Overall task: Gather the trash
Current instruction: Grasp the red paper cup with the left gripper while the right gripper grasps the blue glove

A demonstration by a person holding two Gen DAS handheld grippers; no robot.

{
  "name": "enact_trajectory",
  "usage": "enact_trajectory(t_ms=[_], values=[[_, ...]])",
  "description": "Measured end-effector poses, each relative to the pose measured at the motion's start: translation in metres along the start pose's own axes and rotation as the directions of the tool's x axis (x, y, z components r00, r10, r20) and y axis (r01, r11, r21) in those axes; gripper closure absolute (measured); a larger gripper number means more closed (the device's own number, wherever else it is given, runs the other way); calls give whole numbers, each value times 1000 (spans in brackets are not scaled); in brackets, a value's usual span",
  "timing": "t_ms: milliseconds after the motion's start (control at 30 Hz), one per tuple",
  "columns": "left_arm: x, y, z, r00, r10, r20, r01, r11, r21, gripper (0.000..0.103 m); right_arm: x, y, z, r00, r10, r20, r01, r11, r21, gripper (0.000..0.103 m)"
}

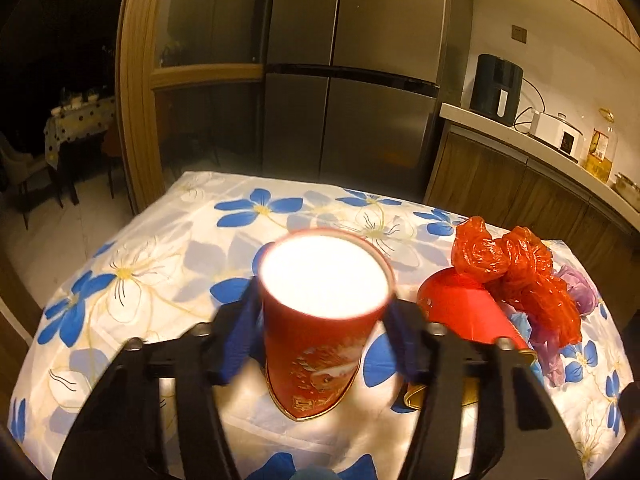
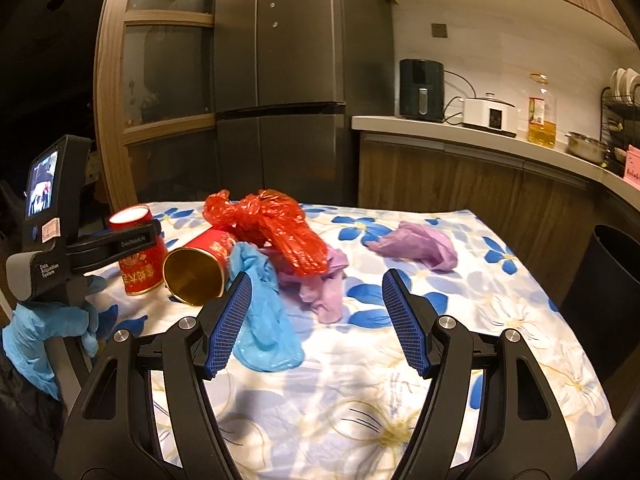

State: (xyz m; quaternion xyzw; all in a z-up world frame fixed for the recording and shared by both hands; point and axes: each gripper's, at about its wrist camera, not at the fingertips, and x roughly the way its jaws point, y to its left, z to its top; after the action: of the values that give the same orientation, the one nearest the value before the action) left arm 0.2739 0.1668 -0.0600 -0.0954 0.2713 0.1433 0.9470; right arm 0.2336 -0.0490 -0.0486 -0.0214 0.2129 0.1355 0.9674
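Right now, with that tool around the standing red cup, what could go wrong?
1. The left tool grips the cup high near its rim; the thin wall might buckle or slip.
2. The tipped cup lies right beside it, so a swing could knock it rolling across the tablecloth.
3. The red bag, blue glove and purple gloves overlap; the right tool may drag several at once.

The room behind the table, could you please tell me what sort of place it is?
Most likely a home kitchen: a tall steel refrigerator stands behind the table, and the countertop carries an air fryer and a cooking oil bottle.
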Motion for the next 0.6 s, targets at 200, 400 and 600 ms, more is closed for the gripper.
enact_trajectory(t_ms=[200,400,600], values=[[-2,2,-2,1000,-26,14,26,1000,-8,53,13,7,-4,999,23,-27,-23,1000,-14,37],[-15,1,-2,998,-43,48,43,999,-5,53,30,13,-8,996,55,-75,-57,998,-22,43],[-39,0,-6,997,-19,79,19,1000,0,53,44,18,-11,990,75,-117,-78,997,-26,49]])
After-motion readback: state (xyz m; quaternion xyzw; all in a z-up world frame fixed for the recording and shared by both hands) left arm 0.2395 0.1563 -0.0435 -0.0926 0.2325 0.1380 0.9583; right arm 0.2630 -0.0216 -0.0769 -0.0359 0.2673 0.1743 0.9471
